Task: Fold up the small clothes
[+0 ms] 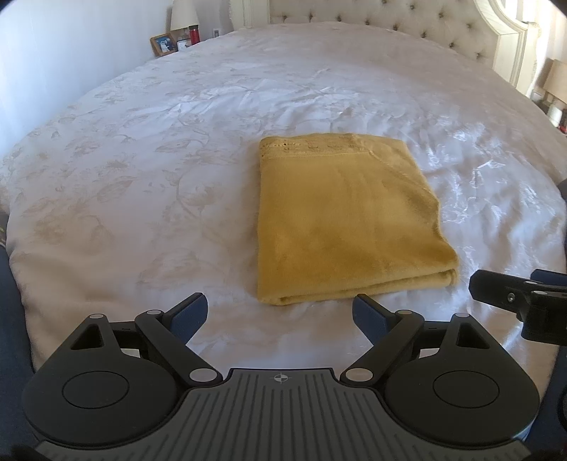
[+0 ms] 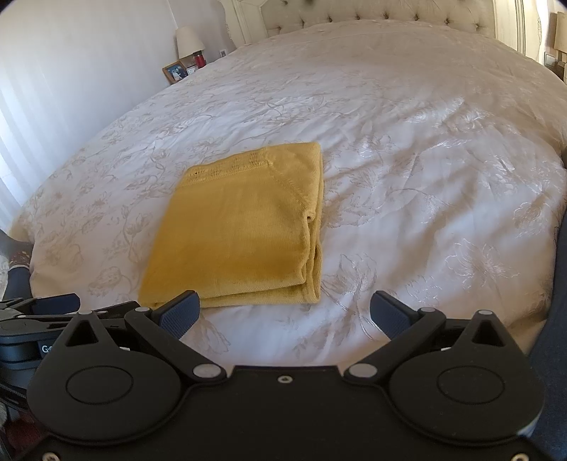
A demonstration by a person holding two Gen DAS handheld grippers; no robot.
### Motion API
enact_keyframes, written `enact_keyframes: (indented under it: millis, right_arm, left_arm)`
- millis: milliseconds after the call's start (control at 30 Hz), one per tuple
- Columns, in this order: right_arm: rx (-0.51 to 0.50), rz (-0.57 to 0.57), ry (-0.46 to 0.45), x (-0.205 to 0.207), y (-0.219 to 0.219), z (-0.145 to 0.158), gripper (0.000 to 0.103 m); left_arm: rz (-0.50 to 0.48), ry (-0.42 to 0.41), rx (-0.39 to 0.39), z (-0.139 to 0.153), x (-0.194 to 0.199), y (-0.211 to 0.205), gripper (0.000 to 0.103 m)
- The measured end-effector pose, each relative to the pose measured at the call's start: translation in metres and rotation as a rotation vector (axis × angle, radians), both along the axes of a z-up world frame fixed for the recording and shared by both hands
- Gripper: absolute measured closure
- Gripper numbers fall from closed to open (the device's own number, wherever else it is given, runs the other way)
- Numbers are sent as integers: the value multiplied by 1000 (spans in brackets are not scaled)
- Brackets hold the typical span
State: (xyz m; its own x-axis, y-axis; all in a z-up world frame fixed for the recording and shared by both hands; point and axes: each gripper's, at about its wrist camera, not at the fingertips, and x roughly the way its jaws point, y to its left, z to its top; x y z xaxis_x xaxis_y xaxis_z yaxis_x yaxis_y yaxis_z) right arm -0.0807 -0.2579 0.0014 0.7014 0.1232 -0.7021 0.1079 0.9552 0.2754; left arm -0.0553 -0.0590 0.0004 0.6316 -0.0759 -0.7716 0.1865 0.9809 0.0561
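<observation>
A mustard-yellow knit garment, soft and ribbed with an openwork band along its far edge, lies folded into a neat rectangle on a bed spread with a white satin cover of pale floral pattern, just ahead of both sets of jaws. The left gripper and the right gripper hover with jaws wide apart, blue textured pads holding and touching nothing. No writing can be read in full.

Folded garment on bed — headboard behind, lamp far left
</observation>
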Motion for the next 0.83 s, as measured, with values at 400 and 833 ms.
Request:
enact_keyframes:
  millis: [400,833]
  right_arm:
    - [8,1,2,1,0,-1,1]
    - [23,5,17,2,5,-5,1]
  left_arm:
    - [-9,15,2,-2,1,0,14]
    - [-32,8,6,-7,2,-3,14]
